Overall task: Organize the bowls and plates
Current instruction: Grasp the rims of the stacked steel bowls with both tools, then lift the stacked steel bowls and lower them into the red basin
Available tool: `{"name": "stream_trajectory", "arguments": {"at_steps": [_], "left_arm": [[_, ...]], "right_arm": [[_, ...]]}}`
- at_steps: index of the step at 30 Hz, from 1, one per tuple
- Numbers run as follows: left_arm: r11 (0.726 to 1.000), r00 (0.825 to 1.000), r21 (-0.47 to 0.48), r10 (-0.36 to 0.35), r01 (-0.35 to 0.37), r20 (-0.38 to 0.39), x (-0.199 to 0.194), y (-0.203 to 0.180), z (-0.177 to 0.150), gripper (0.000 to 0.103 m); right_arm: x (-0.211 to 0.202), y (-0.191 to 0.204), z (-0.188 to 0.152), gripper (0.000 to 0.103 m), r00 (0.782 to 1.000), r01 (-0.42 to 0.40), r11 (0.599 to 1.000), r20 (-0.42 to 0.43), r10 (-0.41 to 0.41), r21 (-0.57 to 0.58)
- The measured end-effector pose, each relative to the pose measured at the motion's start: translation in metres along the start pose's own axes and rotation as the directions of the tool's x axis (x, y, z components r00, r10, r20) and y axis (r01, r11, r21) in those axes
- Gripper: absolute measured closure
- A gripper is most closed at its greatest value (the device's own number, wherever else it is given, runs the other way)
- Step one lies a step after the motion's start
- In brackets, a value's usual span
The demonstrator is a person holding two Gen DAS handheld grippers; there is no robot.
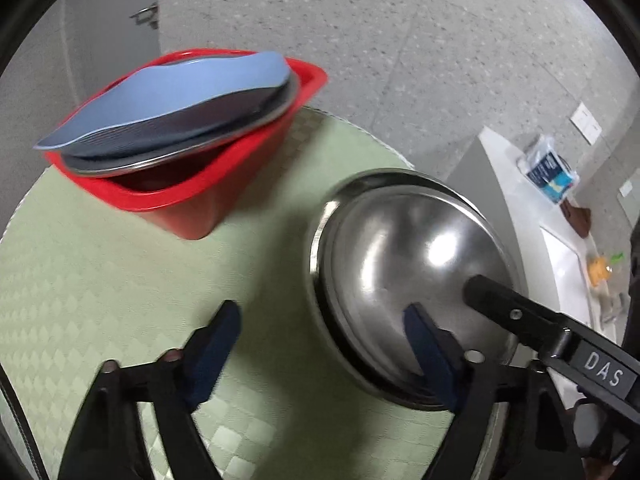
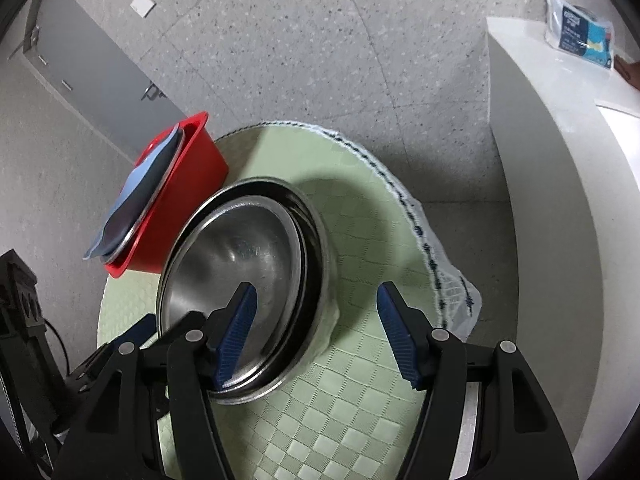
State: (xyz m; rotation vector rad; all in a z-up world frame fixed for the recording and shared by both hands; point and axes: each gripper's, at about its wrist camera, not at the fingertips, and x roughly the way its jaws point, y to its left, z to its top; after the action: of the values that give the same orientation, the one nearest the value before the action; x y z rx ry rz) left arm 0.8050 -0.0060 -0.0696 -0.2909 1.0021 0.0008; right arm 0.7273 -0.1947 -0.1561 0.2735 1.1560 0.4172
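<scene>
Stacked steel bowls (image 1: 412, 264) stand on the round green table (image 1: 100, 260), also in the right wrist view (image 2: 248, 276). A red bin (image 1: 192, 196) holds a blue plate (image 1: 172, 96) on top of a dark plate and a steel plate; the bin also shows at the left in the right wrist view (image 2: 176, 200). My left gripper (image 1: 324, 344) is open, its right finger inside the bowl, its left finger outside over the cloth. My right gripper (image 2: 316, 332) is open, its left finger inside the bowl, its right finger over the green cloth.
A white counter (image 2: 560, 184) stands to the right with a blue-and-white packet (image 2: 580, 28) on it. The grey speckled floor (image 2: 300, 40) surrounds the table. A lace-edged cloth hangs off the table's right edge (image 2: 448, 280). A grey cabinet door stands at the left (image 2: 100, 80).
</scene>
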Motion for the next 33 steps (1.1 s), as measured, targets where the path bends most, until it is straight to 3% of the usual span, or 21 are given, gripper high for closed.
{"name": "stream_trajectory", "arguments": {"at_steps": [3,4,5,12,21,27,33], "left_arm": [[0.999,1.000,0.039,-0.024,0.024,-0.012,0.008,-0.003,0.007,0.045],[0.998,0.999,0.050,-0.034,0.034,-0.016,0.010,-0.004,0.008,0.053],[0.997,0.999,0.066,-0.038,0.039,-0.020,0.012,-0.005,0.010,0.055],[0.994,0.999,0.101,-0.035,0.037,-0.024,0.017,-0.001,0.014,0.061],[0.979,0.992,0.162,-0.126,0.126,-0.012,-0.017,0.010,0.008,0.064],[0.954,0.976,0.220,-0.214,0.201,0.034,-0.064,0.030,0.031,0.064],[0.951,0.971,0.245,-0.217,0.188,0.097,-0.100,0.070,0.065,0.064]], "right_arm": [[0.006,0.003,-0.002,0.042,1.000,-0.007,1.000,-0.013,0.006,-0.010],[0.008,0.003,-0.001,0.047,1.000,-0.012,1.000,-0.016,0.012,-0.010],[0.010,0.003,-0.001,0.052,1.000,-0.020,1.000,-0.021,0.020,-0.010],[0.010,0.001,-0.002,0.057,1.000,-0.007,1.000,-0.014,0.007,0.003],[-0.017,0.014,-0.017,0.058,0.997,0.050,0.999,0.052,-0.051,0.018],[-0.047,0.041,-0.015,0.058,0.988,0.074,0.996,0.131,-0.079,0.043],[-0.059,0.096,0.007,0.058,0.978,0.069,0.997,0.196,-0.072,0.021]]}}
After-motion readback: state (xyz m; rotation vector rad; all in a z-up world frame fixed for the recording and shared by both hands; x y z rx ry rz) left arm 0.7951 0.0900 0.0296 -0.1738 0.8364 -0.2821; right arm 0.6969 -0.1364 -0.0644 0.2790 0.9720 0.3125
